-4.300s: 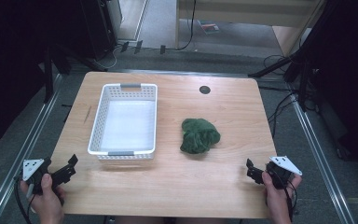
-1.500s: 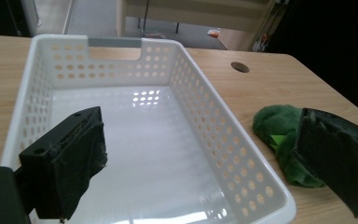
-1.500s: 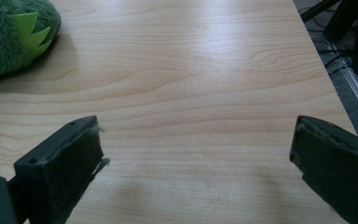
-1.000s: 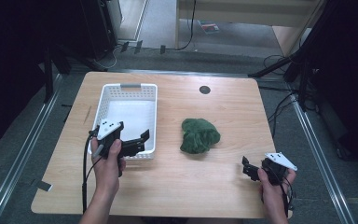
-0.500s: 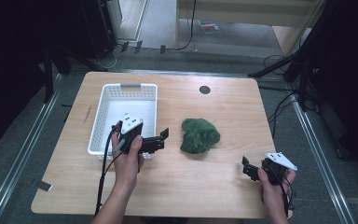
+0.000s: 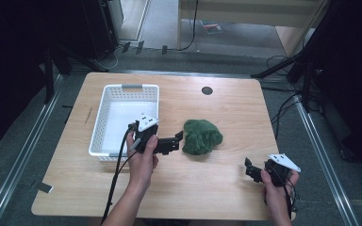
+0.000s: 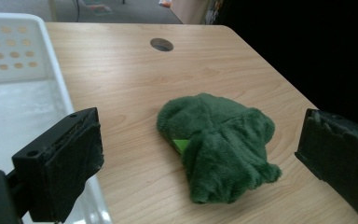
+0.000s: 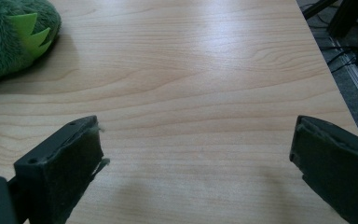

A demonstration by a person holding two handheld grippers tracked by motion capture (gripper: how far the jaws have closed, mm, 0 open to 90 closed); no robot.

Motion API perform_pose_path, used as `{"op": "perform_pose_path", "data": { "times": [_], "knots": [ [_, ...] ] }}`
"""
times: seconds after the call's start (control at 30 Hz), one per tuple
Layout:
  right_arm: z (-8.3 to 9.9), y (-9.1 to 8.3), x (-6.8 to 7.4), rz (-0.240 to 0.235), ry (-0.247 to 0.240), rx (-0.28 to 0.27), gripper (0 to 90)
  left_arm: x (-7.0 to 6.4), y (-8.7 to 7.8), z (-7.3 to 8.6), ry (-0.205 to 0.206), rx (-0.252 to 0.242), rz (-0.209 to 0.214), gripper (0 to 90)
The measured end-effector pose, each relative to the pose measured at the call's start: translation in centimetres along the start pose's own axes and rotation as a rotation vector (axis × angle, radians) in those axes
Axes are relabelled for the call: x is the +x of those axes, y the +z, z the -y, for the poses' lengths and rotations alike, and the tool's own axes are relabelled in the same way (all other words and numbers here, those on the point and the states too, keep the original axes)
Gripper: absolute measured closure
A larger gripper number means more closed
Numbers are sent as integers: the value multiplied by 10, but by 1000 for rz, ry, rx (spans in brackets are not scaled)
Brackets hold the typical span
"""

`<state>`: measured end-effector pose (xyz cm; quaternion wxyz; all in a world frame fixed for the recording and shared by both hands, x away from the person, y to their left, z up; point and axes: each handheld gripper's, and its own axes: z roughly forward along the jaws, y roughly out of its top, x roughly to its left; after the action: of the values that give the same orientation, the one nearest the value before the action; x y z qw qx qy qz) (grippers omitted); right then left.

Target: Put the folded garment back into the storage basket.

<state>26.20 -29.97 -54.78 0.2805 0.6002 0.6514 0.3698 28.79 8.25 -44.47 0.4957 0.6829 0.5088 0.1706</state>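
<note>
A dark green plush toy [image 6: 201, 136] lies crumpled on the wooden table [image 6: 226, 108], right of centre. My left gripper [image 6: 178, 140] is open just left of the toy, its jaws pointing at it from beside the basket. In the left gripper view the toy [image 7: 219, 144] lies a little ahead of the wide-open left gripper [image 7: 203, 149], apart from both pads. My right gripper [image 6: 249, 168] rests low near the table's front right corner, open with nothing in it. In the right gripper view the right gripper [image 8: 200, 158] frames bare wood, and the toy [image 8: 14, 32] with light green spikes sits far off at the top left.
A white perforated basket [image 6: 104, 117] with nothing in it stands at the left of the table; its rim [image 7: 60, 88] is close beside my left jaw. A round cable hole [image 6: 207, 90] is at the back. The left gripper's cable [image 6: 115, 183] trails off the front edge.
My left gripper has moved right, from over the basket's front corner to just short of the green toy. The right gripper has stayed put.
</note>
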Motion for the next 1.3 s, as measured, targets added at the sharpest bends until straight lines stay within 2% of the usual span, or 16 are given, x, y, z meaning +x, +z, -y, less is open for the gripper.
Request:
{"op": "perform_pose_path", "data": {
  "times": [0.2,0.63,0.77,0.83,1.03,1.17,1.3],
  "knots": [
    [0,0,0,1,-1,1,25,-12,13,0,7,23,23,0],
    [0,0,0,-2,0,1,25,-35,49,11,14,96,34,0],
    [0,0,0,-2,1,1,25,-38,57,14,20,113,34,0],
    [0,0,0,-1,1,1,25,-42,65,18,33,125,18,0],
    [0,0,0,-2,0,1,25,-47,80,25,46,164,3,0],
    [0,0,-1,-3,2,0,25,-49,92,32,38,192,17,0],
    [0,0,-1,-4,2,1,25,-49,99,35,35,201,10,0]
  ]
}}
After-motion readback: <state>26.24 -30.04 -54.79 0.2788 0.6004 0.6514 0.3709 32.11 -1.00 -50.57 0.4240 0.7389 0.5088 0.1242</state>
